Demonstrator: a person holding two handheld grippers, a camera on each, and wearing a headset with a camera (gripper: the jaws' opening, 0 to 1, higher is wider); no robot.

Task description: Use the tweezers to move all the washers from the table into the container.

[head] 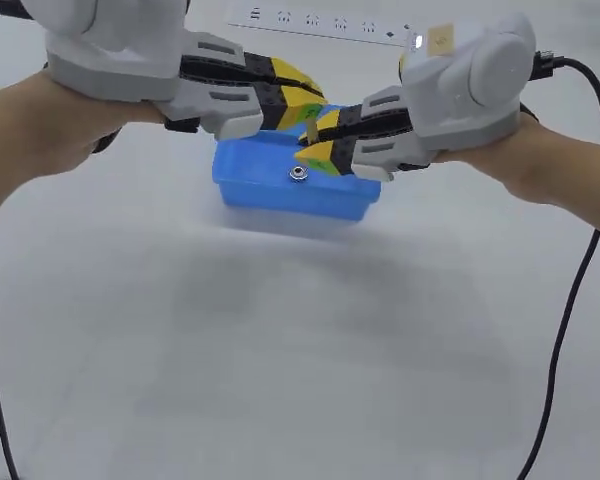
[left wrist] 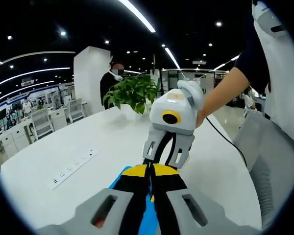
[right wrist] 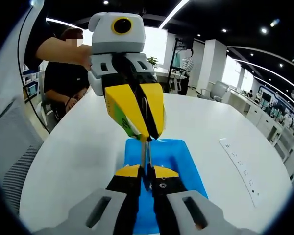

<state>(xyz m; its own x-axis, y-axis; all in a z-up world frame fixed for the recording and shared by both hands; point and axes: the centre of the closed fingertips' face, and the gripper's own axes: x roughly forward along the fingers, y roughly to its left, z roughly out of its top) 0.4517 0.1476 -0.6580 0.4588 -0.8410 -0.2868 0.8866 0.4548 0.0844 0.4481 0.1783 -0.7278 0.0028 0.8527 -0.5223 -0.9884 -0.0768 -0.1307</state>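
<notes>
A blue container [head: 280, 200] sits on the white table. Both grippers meet above it, tip to tip. My left gripper [head: 318, 104] comes in from the left with its yellow jaws shut. My right gripper [head: 309, 141] comes in from the right. In the right gripper view, thin metal tweezers [right wrist: 144, 154] run from the left gripper's tips [right wrist: 148, 136] down between my right gripper's [right wrist: 146, 172] closed jaws. A silver washer [head: 298, 173] shows just under the tips, within the container's outline; I cannot tell whether the tweezers hold it.
A white power strip [head: 320, 22] lies behind the container. A black cable [head: 570, 300] trails from the right gripper down the table's right side. A potted plant [left wrist: 132, 93] stands at the far edge, with people and desks beyond it.
</notes>
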